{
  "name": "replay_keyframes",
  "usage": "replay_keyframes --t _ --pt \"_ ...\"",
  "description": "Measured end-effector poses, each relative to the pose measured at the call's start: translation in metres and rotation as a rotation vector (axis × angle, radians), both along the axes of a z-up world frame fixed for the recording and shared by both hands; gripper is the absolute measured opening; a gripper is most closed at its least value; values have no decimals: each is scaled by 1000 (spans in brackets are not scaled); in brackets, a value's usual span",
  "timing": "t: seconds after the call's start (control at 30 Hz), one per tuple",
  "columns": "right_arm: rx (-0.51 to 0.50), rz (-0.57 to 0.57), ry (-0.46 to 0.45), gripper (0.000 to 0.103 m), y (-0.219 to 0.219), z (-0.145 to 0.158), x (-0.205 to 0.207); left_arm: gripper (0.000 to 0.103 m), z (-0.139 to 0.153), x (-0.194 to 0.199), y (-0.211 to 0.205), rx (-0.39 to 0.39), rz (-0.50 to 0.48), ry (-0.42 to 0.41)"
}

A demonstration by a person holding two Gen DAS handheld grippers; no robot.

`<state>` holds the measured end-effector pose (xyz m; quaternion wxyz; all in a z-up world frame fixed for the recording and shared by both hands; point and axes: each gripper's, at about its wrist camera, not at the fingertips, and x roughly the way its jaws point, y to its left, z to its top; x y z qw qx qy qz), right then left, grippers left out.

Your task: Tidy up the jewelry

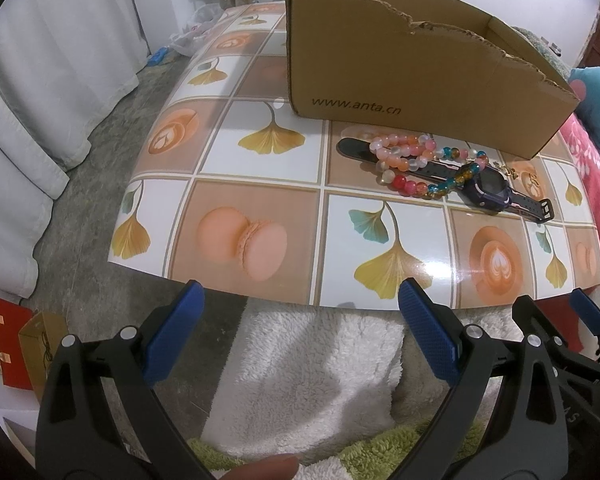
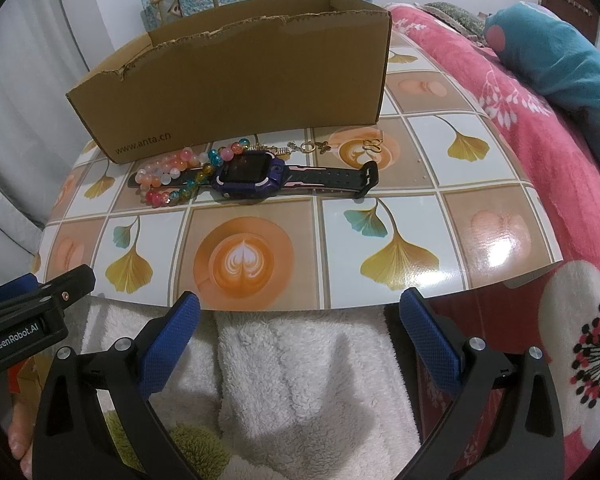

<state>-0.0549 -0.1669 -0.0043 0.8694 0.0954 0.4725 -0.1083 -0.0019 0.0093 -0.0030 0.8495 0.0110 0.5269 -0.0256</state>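
Hovering at the surface's near edge, both hand-held grippers gape wide, empty. Ahead, the watch lies crosswise among bracelets, nearer the right one.

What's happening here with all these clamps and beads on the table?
A person holds a two-finger gripper in each hand, and both the left gripper and the right gripper hang open and empty at the near edge of the patterned table. Nothing has been picked up yet. A purple smartwatch, two beaded bracelets and a thin gold butterfly chain lie together just in front of an open cardboard box, apparently where they will go.
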Motion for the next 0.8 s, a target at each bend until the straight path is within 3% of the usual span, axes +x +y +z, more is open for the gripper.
replay_keyframes --t 0.8 --pt "-3 3 1 98 4 0 1 94 1 0 1 2 -3 -7"
